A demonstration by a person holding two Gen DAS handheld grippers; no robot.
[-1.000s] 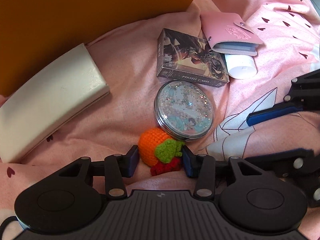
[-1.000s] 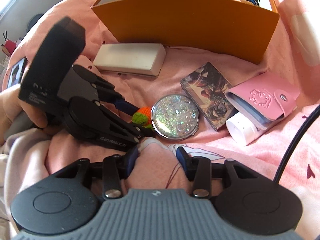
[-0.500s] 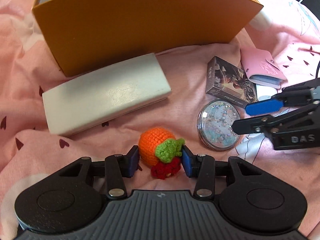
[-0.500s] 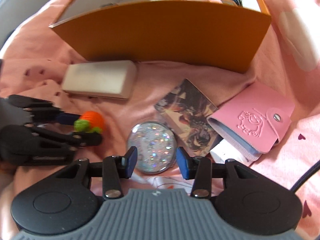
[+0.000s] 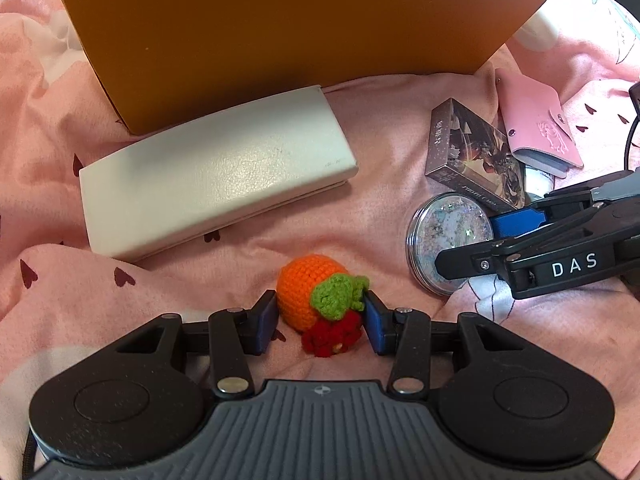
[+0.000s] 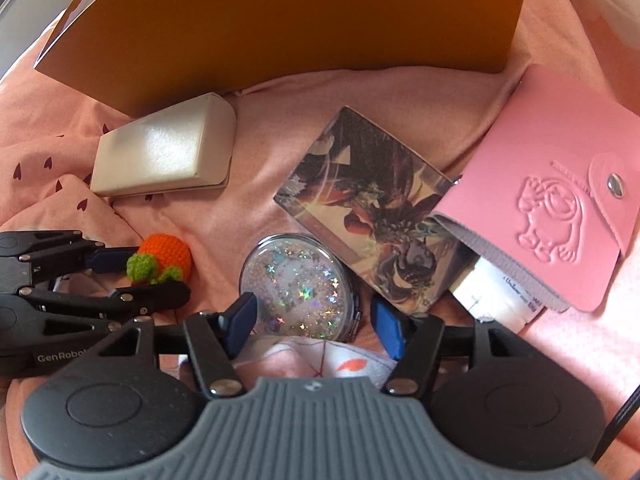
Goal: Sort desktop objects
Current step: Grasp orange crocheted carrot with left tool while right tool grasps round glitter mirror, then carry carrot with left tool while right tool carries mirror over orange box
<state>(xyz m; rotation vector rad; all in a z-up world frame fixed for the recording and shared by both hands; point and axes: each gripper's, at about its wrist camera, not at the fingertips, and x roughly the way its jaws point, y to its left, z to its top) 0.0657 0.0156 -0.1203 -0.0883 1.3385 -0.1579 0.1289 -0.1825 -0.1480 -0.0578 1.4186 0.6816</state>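
Your left gripper [image 5: 320, 320] was clamped on the crochet carrot [image 5: 310, 296]; beside it, your right gripper [image 6: 316, 322], jaws just widened, straddled the glitter mirror [image 6: 296, 286] w/o pressing it.

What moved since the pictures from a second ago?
The right gripper came down over the glittery round mirror, and its jaws have just been opening, now straddling it without pressing. The left gripper carried the crochet orange away from the mirror, still clamped. The white case, card box and pink wallet stayed put.

box [image 5: 280, 40]: 1 | white case [image 5: 216, 176]: 1 | crochet toy [image 5: 308, 296]: 1 | round compact [image 6: 296, 284]: 1 | card pack [image 6: 368, 208]: 1 | pink wallet [image 6: 552, 184]: 1
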